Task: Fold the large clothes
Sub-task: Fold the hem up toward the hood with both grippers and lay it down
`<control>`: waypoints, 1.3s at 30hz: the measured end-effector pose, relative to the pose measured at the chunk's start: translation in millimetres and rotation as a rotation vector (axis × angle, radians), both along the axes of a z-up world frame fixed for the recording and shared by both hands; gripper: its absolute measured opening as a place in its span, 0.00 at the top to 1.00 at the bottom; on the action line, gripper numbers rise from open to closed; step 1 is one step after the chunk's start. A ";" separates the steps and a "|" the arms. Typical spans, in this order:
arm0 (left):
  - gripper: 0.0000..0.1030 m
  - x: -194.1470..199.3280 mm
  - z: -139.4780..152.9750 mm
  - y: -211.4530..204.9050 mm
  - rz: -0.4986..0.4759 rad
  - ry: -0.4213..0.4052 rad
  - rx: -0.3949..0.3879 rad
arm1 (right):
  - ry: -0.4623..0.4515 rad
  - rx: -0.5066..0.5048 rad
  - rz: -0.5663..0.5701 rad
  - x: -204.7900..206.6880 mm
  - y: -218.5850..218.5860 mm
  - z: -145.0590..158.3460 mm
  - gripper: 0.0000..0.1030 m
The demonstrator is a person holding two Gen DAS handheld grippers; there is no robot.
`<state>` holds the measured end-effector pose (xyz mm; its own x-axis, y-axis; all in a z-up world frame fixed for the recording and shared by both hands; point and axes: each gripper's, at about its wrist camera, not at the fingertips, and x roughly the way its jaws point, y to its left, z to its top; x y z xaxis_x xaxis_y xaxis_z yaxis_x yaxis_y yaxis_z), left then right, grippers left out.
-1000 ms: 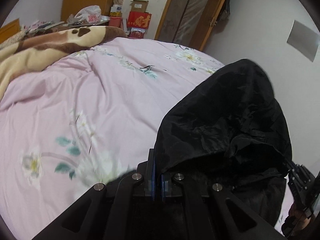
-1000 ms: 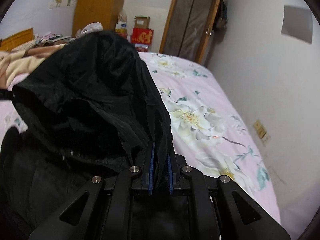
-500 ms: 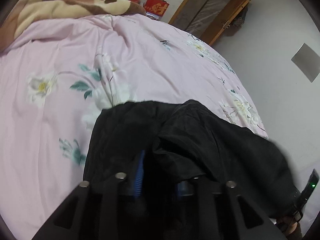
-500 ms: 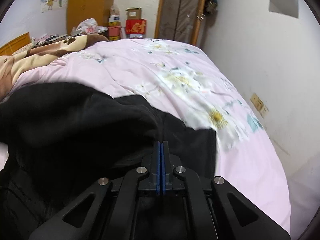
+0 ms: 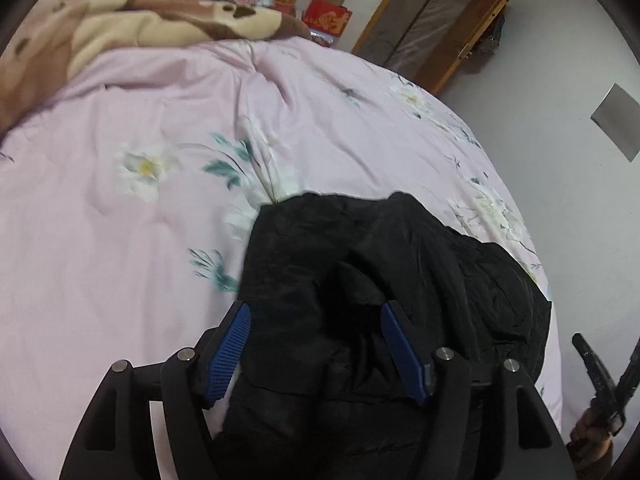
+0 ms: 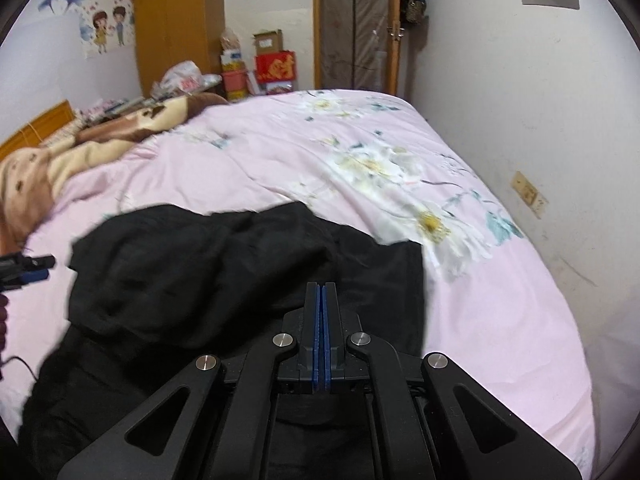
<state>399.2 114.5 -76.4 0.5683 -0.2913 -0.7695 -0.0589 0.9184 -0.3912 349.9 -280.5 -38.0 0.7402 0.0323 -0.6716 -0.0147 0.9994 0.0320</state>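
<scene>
Left wrist: black jacket (image 5: pixel 360 280) lies under spread hand-held gripper (image 5: pixel 316 320).

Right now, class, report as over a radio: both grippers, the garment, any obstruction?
Left gripper open, straddling the black jacket. Right gripper shut, no cloth visibly pinched. Jacket lies bunched on the pink bedspread. Nothing in the way.

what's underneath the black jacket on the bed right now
The black jacket lies on the pink floral bedcover, which shows all around it. Anything directly beneath the fabric is hidden.
</scene>
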 end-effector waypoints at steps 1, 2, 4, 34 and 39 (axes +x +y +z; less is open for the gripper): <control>0.35 -1.2 5.5 -0.9 -0.008 -0.010 0.004 | -0.004 0.004 0.012 -2.2 3.9 1.4 0.98; 0.35 -0.9 9.9 -4.1 -0.016 -0.008 0.010 | -0.011 0.004 0.025 -3.1 9.8 3.0 0.95; 0.35 0.8 16.7 -12.1 -0.037 -0.019 -0.016 | -0.015 0.008 0.060 -2.6 22.8 5.0 0.92; 0.32 24.7 -83.8 -156.6 -0.353 -0.024 0.166 | 0.215 0.030 0.195 42.7 93.8 -122.2 0.55; 0.32 25.9 -85.3 -157.3 -0.348 -0.008 0.167 | 0.221 -0.014 0.191 41.6 98.0 -129.2 0.55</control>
<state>425.1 -42.8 -161.6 0.4637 -0.3388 -0.8187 0.2703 0.9340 -0.2335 391.5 -182.5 -167.1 0.5568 0.1468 -0.8175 -0.1969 0.9795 0.0418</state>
